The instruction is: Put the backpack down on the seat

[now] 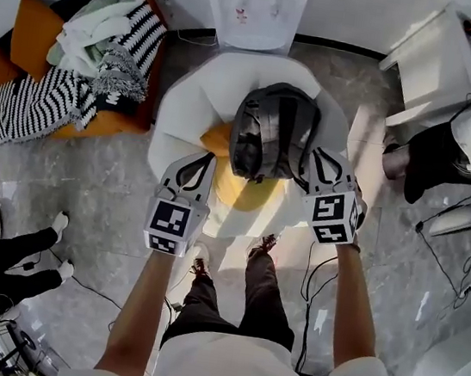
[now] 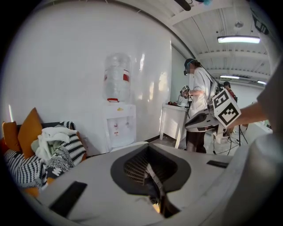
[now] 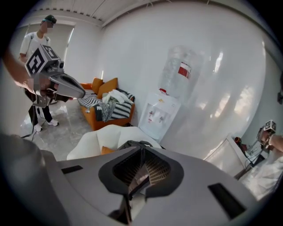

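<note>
I observed the backpack (image 1: 274, 132) standing upright on the seat of the white armchair (image 1: 182, 101), its back panel and shoulder straps facing up towards the head camera. Its near end rested against a yellow cushion (image 1: 247, 195). The left gripper (image 1: 210, 158) was positioned just left of the backpack, above the chair's near left side and apart from the fabric. In the left gripper view its jaws were drawn together, the ribbed pads meeting along a narrow seam. I could not make out any part of the backpack between them. The right gripper (image 1: 309, 155) was positioned at the backpack's right edge. From the head view I could not confirm contact. In the right gripper view its jaws were likewise closed to a thin seam, with the backpack's top visible beyond the tips and the pads gripping nothing I could identify. A water dispenser (image 1: 256, 8) stood against the far wall behind the chair. An orange sofa (image 1: 114, 122) piled with striped blankets was at the far left.
</note>
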